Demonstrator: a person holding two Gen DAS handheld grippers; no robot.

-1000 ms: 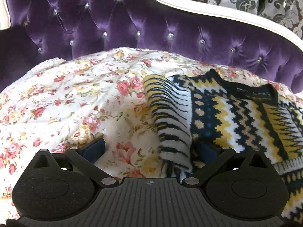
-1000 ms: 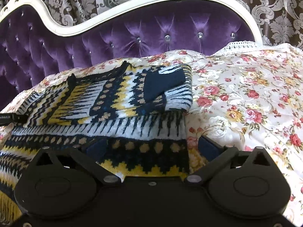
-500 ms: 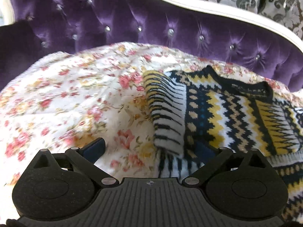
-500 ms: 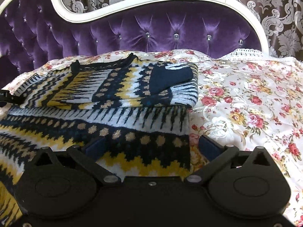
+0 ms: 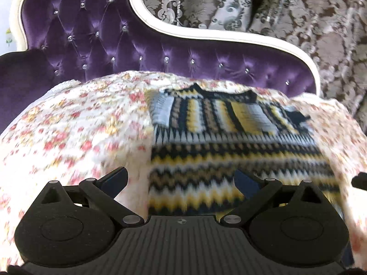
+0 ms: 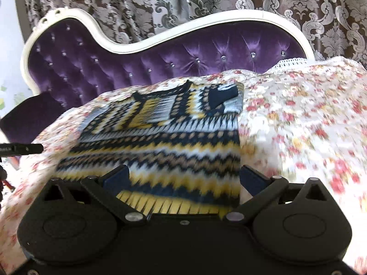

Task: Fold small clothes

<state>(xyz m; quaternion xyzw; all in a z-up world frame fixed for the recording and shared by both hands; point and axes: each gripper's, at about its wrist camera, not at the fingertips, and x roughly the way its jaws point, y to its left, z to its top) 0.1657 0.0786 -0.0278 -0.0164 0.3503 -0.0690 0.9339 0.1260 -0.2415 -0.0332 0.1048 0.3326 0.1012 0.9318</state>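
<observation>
Both sleeves tucked in, the sweater (image 5: 231, 137) lies flat on the floral cover (image 5: 75, 133), the left gripper (image 5: 181, 180) and right gripper (image 6: 183, 177) spread empty over its hem, where 1 uneven pinch could skew the fold

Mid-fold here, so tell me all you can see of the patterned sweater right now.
The sweater is a knit with zigzag and diamond bands in navy, yellow, tan and white, with a dark V neckline toward the sofa back and a yellow ribbed hem nearest the camera. Both sleeves lie folded in over the chest, one showing a navy cuff. It lies flat on the floral cover. The right gripper and the left gripper are open above its lower corners, holding nothing. Both views are motion-blurred.
</observation>
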